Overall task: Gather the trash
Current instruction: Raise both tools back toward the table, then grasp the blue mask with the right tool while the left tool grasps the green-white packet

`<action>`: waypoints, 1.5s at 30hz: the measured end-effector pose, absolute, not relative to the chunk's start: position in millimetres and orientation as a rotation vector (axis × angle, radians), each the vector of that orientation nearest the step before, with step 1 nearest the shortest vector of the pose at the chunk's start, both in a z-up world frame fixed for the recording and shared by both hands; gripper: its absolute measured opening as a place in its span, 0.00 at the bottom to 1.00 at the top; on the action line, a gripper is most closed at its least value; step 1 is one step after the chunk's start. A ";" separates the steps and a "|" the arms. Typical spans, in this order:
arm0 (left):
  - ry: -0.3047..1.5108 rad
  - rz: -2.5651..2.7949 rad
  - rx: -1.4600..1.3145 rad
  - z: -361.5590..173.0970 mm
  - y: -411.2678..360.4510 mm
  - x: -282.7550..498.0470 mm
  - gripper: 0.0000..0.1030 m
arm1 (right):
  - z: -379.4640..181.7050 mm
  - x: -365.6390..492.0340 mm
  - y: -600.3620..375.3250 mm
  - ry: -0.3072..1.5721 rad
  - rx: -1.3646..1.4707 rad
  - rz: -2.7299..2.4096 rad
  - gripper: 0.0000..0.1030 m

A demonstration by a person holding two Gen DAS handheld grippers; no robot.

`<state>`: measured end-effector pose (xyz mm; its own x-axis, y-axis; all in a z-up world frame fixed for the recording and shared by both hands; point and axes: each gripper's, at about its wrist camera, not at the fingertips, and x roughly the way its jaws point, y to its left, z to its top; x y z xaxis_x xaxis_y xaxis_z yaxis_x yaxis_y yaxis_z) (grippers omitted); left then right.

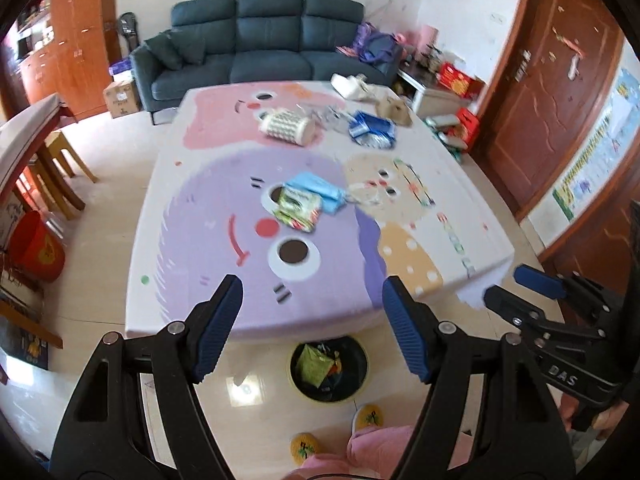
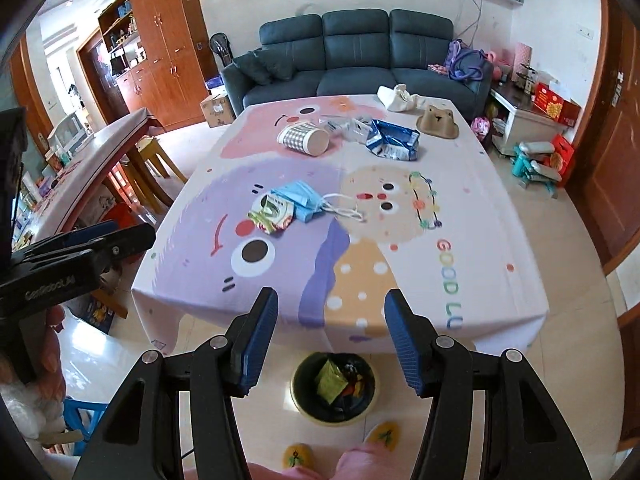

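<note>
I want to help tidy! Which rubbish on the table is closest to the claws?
The crumpled green-and-white snack wrapper, beside the blue face mask; the checked paper cup and blue packet lie farther back.

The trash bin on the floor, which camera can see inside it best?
The right wrist view. There the trash bin sits whole between the open fingers, with the green wrapper inside plain to see. The left wrist view shows the bin too, but the table's edge covers its far rim.

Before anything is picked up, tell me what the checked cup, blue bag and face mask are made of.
Checked cup: likely paper, matte printed wall, plain base. Blue bag: plastic or foil film, glossy and crinkled. Face mask: soft nonwoven fabric, matte, white elastic loops.
</note>
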<state>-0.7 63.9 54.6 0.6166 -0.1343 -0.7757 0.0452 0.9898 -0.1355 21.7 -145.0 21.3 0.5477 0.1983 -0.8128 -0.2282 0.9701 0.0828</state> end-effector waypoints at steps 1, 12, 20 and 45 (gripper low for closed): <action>0.900 -0.090 -0.114 55.5 67.2 3.8 0.68 | 19.4 27.6 -144.7 0.959 -0.033 0.261 0.55; 1.036 0.004 -0.267 14.7 87.5 77.4 0.67 | -35.4 149.2 -139.0 1.069 -0.071 0.437 0.55; 1.165 0.141 -0.446 -49.7 90.7 146.5 0.67 | -83.2 234.5 -131.1 1.173 -0.135 0.624 0.55; 1.207 0.406 -0.716 -128.6 75.2 220.2 0.09 | -149.1 325.2 -60.7 1.236 -0.281 0.925 0.55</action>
